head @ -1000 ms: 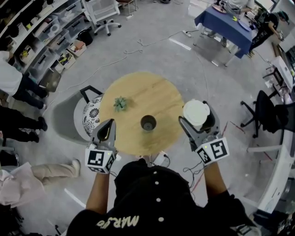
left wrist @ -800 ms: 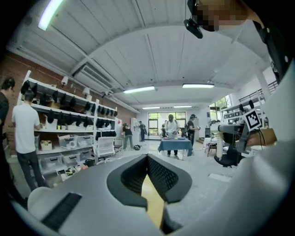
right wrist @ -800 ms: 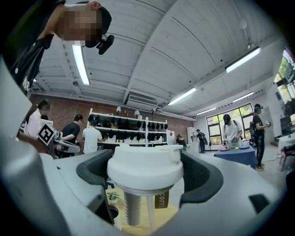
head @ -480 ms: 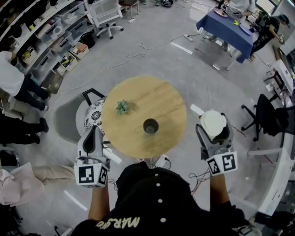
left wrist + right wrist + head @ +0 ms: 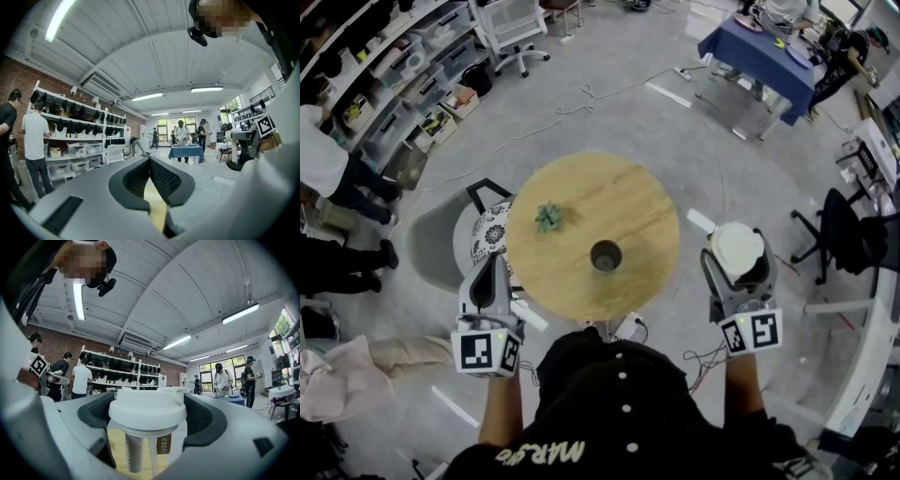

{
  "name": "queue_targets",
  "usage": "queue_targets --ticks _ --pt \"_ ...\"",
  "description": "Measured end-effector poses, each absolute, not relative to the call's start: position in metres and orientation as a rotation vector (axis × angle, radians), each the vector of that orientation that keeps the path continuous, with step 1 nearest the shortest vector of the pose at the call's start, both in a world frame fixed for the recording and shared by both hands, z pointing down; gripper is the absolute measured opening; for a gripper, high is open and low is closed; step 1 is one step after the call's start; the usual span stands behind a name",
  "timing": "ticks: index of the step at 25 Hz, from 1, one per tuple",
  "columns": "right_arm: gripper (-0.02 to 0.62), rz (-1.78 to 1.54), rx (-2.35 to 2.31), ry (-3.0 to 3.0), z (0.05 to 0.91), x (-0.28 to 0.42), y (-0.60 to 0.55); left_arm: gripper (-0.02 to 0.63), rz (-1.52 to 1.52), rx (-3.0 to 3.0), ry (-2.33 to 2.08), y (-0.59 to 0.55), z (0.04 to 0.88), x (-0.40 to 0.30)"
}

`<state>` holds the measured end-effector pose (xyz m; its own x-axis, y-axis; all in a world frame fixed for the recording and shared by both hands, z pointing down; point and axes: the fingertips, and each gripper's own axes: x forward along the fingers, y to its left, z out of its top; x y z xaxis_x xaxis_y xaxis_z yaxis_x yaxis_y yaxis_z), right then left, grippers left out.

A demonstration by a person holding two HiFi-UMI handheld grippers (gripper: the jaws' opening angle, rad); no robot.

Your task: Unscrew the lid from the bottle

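Left gripper (image 5: 151, 161): jaws pressed together, nothing between them, held level off the table's left edge.
Right gripper (image 5: 738, 255): clamped around the white lid (image 5: 147, 409), its straw (image 5: 133, 453) hanging beneath, out past the table's right edge.
Bottle (image 5: 605, 255): lidless, upright on the round wooden table (image 5: 619, 192), near a small green plant (image 5: 547, 217).

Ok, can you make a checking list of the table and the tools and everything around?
Surface: round wooden table, mostly bare.
Job's things: dark bottle stands open near the middle; white lid with its straw is off it.
Clutter: one small green plant.
Tools: left tool shut, empty; right tool grips the lid; both held beside the table.
Cables: white cable across the floor.
Surroundings: shelves, patterned chair, blue table, people.
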<state>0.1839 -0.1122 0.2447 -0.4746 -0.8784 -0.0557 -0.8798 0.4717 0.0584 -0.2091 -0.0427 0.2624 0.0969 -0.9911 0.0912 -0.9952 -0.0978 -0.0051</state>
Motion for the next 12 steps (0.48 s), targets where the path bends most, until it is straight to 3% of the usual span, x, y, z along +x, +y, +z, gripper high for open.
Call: queue_targets --ticks 12 --pt "0.469 0.102 -1.551 2.686 0.2511 0.1735 -0.1093 0.005 0.144 2.322 -2.093 -0.0406 0.2595 -0.2006"
